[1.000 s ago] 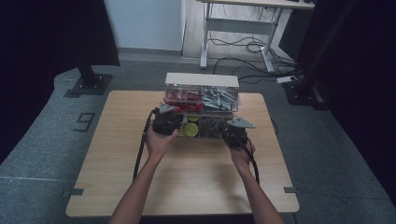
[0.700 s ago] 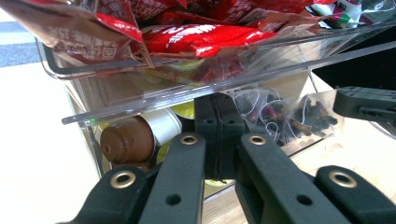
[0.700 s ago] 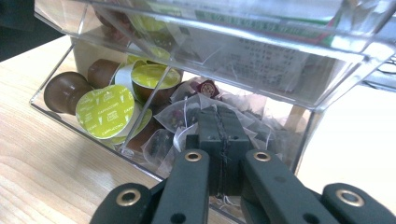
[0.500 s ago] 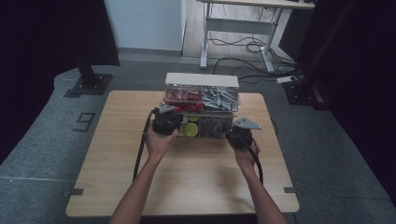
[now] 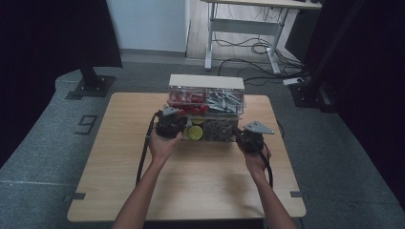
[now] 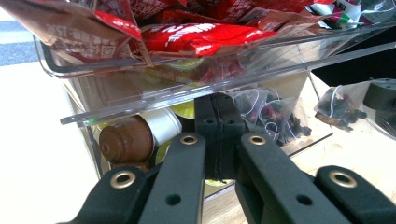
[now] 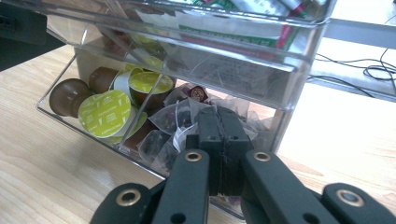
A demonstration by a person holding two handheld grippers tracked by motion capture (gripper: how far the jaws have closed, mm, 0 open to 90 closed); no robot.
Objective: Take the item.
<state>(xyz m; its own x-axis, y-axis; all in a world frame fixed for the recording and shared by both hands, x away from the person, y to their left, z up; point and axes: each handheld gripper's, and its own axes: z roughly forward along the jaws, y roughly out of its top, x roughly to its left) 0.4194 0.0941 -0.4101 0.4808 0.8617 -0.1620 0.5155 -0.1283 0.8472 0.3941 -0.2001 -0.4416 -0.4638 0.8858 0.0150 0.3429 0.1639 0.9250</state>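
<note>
A clear plastic organizer with stacked drawers stands at the far middle of the table. Its upper drawer holds red snack packets. The lower drawer sticks out toward me, holding brown coffee capsules with green lids and tea bags. My left gripper is shut with nothing between its jaws, and its tips sit right at the lower drawer's left front. My right gripper is also shut and empty, its tips above the drawer's tea bag section.
The organizer rests on a light wooden table with bare wood in front of my hands. A desk frame with cables stands on the floor beyond. Dark curtains and a stand base flank the table.
My right gripper has shifted a little to the right along the organizer's front. The left gripper has stayed where it was.
</note>
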